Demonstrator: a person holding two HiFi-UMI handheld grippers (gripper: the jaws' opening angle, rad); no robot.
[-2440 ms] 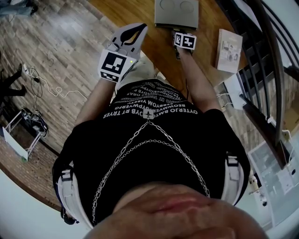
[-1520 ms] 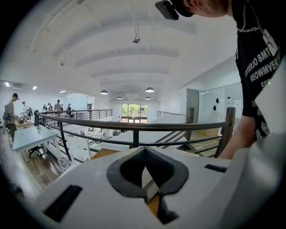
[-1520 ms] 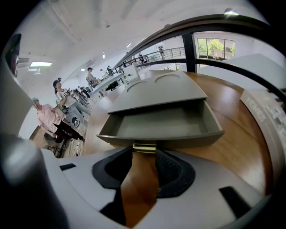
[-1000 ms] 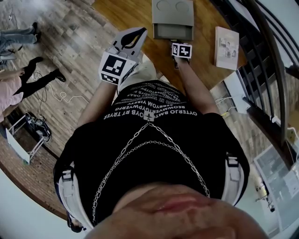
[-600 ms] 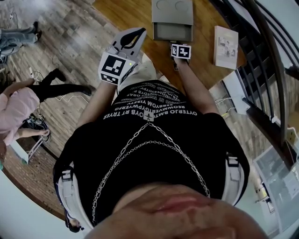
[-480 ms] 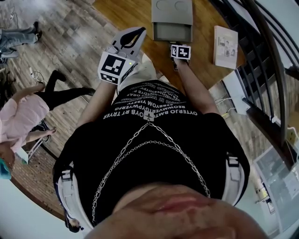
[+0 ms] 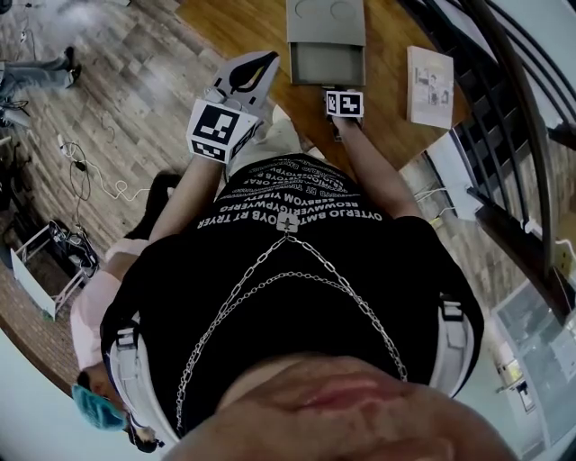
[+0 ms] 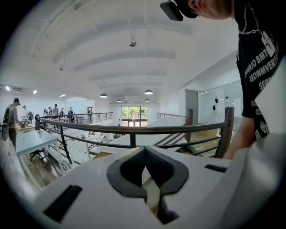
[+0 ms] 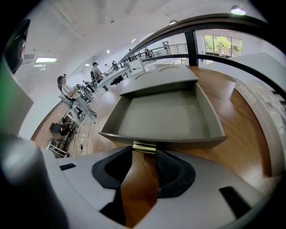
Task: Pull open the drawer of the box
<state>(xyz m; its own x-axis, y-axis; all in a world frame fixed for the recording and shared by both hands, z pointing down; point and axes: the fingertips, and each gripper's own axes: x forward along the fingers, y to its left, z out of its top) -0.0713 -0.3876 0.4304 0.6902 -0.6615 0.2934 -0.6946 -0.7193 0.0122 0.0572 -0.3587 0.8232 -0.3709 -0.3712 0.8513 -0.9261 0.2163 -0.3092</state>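
Drawer [image 9: 210, 117] stands pulled out ahead of my right gripper [image 9: 144, 154], its brass handle [image 9: 144, 147] filling the gap at the tips. Drawer floor bare, room to reach in. Booklet [image 7: 428, 85] lies right of the box [image 7: 326, 18], with a free strip of table [image 7: 387, 76] between. Railing [image 7: 531, 135] fences the far right. My left gripper [image 7: 252, 65] hangs in open air off the table's left edge.

Both arms reach forward from the body, the left forearm [image 7: 186, 192] beside the right forearm [image 7: 376, 171]. The left gripper [image 8: 144, 153] is held nearly level, its jaws closed tip to tip with nothing between them. The right gripper [image 9: 144, 155] tilts steeply down, jaws set wide with their tips clasping the drawer's brass handle [image 9: 144, 146].
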